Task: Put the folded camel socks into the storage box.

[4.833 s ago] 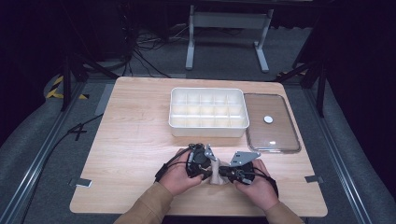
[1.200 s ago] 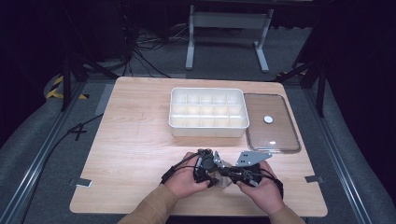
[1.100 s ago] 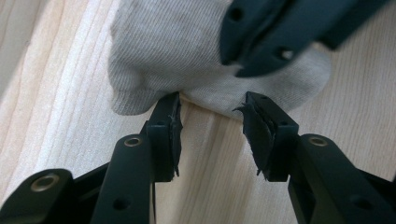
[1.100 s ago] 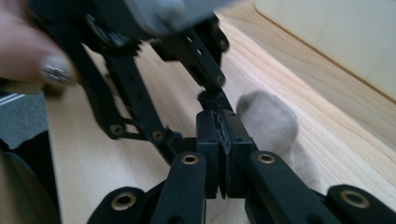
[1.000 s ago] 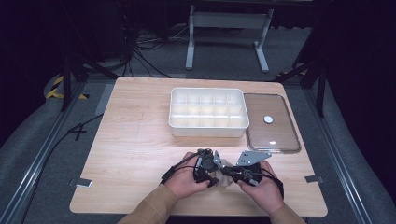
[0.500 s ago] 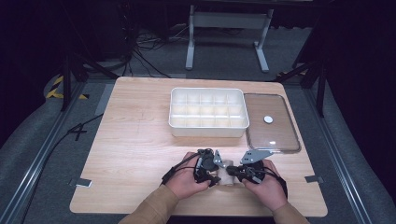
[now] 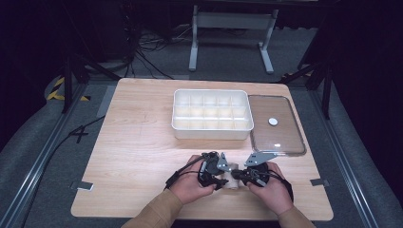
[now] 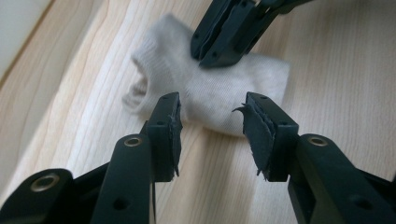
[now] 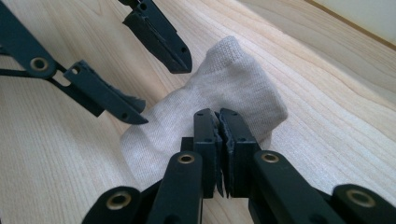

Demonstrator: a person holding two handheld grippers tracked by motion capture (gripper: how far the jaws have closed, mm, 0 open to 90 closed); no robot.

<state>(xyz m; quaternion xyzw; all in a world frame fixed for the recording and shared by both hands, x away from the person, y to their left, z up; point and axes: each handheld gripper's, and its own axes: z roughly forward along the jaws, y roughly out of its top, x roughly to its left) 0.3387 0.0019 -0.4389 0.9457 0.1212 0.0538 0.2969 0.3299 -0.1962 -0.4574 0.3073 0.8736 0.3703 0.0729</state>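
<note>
A small pale grey sock (image 7: pixel 233 182) lies crumpled on the wooden table (image 7: pixel 142 152) near its front edge, between the two hands. My right gripper (image 9: pixel 218 116) is shut on the near edge of the sock (image 9: pixel 233 74), its jaws pressed together with fabric pinched between the pads. From the left gripper view the right gripper (image 8: pixel 212 56) bites the sock (image 8: pixel 219 98) from the far side. My left gripper (image 8: pixel 211 119) stands open just short of the sock, with no fabric between its pads. In the right gripper view the left gripper (image 9: pixel 161 88) hovers spread over the sock's far end.
A white compartment box (image 7: pixel 211 128) stands at the table's middle back. Its clear lid (image 7: pixel 278 137) with a white knob lies flat to the right of it. The front table edge is just behind the hands.
Since the earliest frame both hands and the sock have come a little nearer the front edge. Over the last second the right hand has edged slightly to the right; the left has stayed put.
</note>
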